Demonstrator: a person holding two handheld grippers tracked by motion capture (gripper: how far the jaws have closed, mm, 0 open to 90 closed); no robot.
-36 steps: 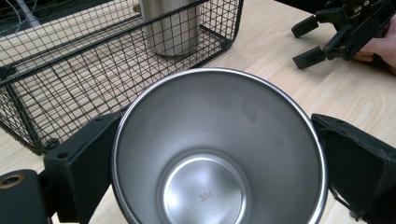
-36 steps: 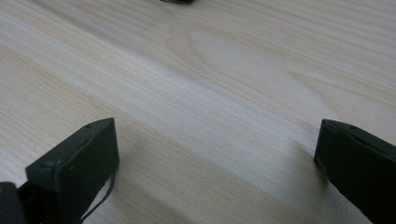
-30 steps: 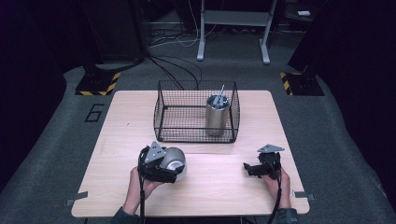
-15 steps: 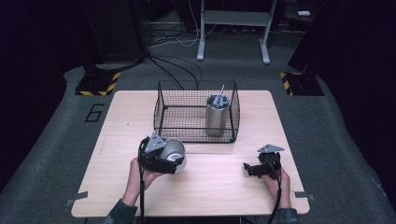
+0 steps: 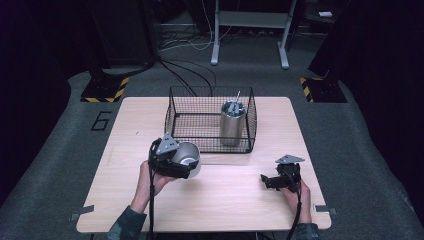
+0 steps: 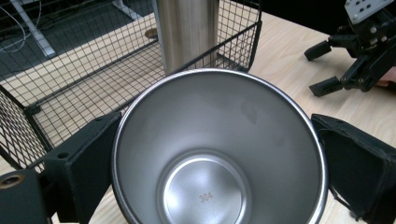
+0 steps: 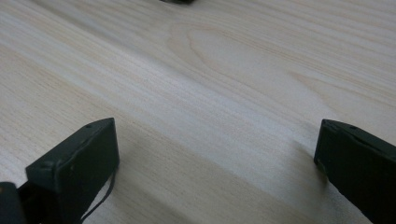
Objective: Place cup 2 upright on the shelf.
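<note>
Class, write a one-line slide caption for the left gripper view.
Left gripper grips a steel cup, facing a wire basket holding a steel tumbler.

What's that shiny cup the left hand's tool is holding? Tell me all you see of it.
The cup is plain brushed steel with a rolled rim, empty, with 304 stamped on its flat inner bottom. It lies tilted, mouth toward the camera, clamped between the left gripper jaws, just in front of the basket.

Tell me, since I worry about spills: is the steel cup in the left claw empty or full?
Empty. The left gripper view looks straight into the steel cup held in the left claw: bare metal bottom, stamped 304.
</note>
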